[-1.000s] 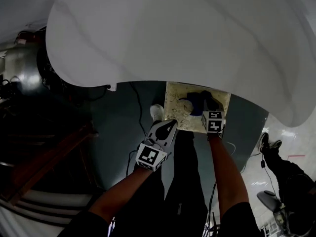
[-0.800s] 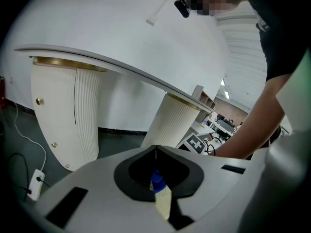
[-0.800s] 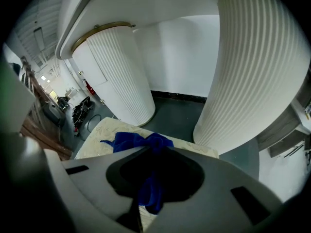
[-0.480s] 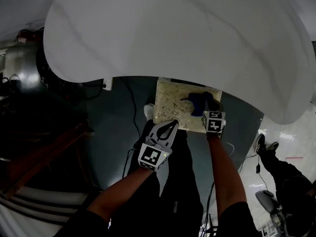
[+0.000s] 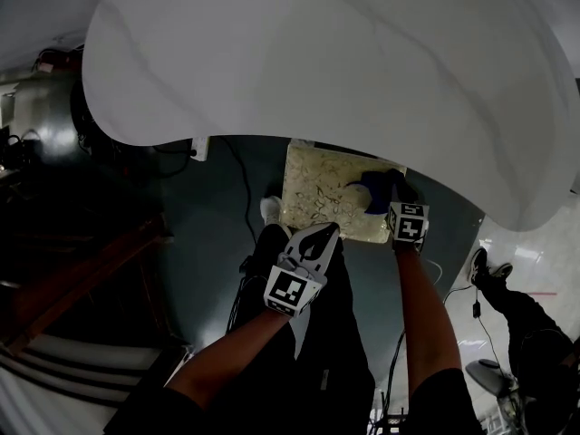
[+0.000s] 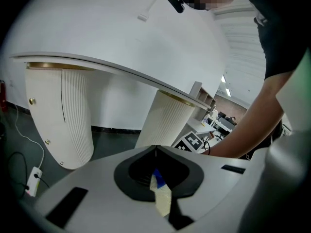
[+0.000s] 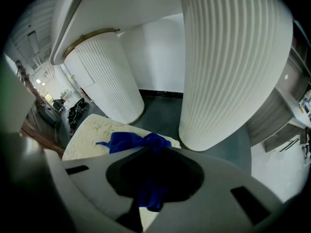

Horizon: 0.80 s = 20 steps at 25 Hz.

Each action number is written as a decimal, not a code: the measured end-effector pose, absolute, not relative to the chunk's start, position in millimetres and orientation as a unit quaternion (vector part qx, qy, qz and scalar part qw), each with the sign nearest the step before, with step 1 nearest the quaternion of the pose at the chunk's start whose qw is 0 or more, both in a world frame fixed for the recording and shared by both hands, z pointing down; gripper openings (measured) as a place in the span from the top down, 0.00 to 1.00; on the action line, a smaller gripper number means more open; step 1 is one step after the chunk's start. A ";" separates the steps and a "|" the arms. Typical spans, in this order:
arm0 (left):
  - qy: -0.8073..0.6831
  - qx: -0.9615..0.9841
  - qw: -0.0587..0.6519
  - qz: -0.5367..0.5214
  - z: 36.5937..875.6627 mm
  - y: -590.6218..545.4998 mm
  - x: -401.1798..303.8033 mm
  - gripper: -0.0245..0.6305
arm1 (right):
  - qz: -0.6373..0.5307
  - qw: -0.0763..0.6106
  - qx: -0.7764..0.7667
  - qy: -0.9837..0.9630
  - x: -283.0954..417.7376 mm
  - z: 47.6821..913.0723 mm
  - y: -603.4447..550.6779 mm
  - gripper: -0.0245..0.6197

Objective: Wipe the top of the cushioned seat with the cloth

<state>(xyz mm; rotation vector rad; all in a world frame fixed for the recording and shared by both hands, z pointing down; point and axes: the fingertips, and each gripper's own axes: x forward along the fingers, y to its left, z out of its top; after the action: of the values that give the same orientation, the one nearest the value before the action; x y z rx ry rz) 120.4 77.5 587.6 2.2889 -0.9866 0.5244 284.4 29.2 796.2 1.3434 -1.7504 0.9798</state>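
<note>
Dark grey floor beneath a large white curved table top filling the upper half of the head view. Just under the table's edge, at centre frame, a square cream cushioned seat with a faint leafy pattern. On the right part of the cushion, a crumpled bright blue cloth, touching the fabric.

White and grey right gripper just right of centre, over the seat's right side, its black-and-white marker cube below it in the frame. In the right gripper view, jaws clamped on the blue cloth, bunched at the tips and trailing left across the cushioned seat. Behind, two white ribbed pedestals: a large one at upper right, a smaller one at upper left.

White left gripper at lower centre of the head view, just beside the seat's near edge, above dark trouser legs. In the left gripper view, jaws closed tip to tip, pinching nothing (only a sliver of cream and blue visible through the gap behind the tips). Bare forearm at the right of that view.

White power strip on the floor, left of the seat, at the table's edge.
</note>
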 end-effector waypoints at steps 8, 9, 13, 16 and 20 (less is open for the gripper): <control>-0.357 0.866 0.282 0.209 596.7 89.0 108.9 0.94 | 0.466 0.280 0.574 -0.613 332.7 811.4 46.5 0.85; -0.356 0.865 0.284 0.212 600.0 92.9 102.6 0.94 | 0.478 0.251 0.585 -0.605 334.1 804.2 46.7 0.85; -0.361 0.861 0.290 0.210 601.1 92.6 75.8 0.94 | 0.460 0.198 0.612 -0.612 328.5 762.4 44.4 0.85; -0.367 0.865 0.276 0.204 596.8 83.4 57.7 0.94 | 0.432 0.181 0.613 -0.637 308.6 727.4 46.4 0.85; -0.382 0.862 0.276 0.187 587.9 74.7 37.1 0.94 | 0.402 0.168 0.596 -0.674 267.8 687.1 54.7 0.85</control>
<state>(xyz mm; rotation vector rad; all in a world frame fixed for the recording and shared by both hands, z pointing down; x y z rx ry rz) 37.1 74.7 587.9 2.3161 -1.0256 0.5035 267.8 54.7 687.1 1.6956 -1.9166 1.1446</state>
